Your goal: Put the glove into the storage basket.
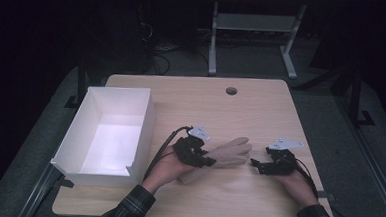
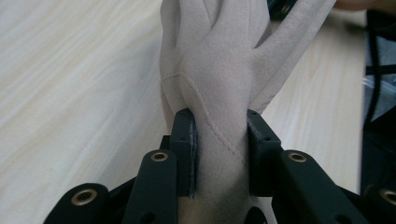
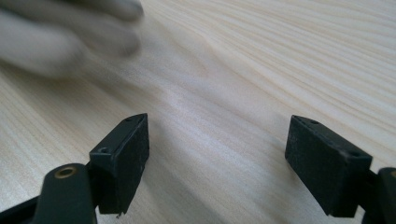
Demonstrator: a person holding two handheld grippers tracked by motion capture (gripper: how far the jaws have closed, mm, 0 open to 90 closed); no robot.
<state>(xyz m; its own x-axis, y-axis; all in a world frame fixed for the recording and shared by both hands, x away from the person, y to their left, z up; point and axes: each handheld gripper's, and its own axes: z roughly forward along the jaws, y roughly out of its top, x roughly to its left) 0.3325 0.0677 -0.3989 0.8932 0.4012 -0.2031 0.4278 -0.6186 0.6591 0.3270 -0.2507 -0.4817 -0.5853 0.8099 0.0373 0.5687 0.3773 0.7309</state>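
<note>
So we've got the left gripper (image 1: 206, 161) clamped on the glove (image 1: 226, 155) right around the wrist/cuff end, just left of centre in the high view. In the left gripper view both pads press into the fabric from either side, with the glove's (image 2: 219, 70) fingers fanning toward the top of the frame. Grabbing it at the cuff makes sense to us: the narrow part bunches up between the jaws, and the floppy fingers just trail along instead of folding under.

The right gripper (image 1: 254, 164) sits to the right of the glove's fingertips, close but apart as far as we can tell. Its jaws stand wide with nothing between them, just bare table (image 3: 233, 70) in the right gripper view, and the glove is a blurry shape in the upper left of that frame. Our guess is it's parked there as a spare hand, ready to pin or catch the finger end if needed.

Other stuff: a white box (image 1: 90, 170) sits open at the left edge of the table, just left of the left hand. That looks like the likely drop spot. Its near wall is the one thing the glove has to clear, and the cable (image 1: 167, 139) looping off the left gripper lies right next to it.
</note>
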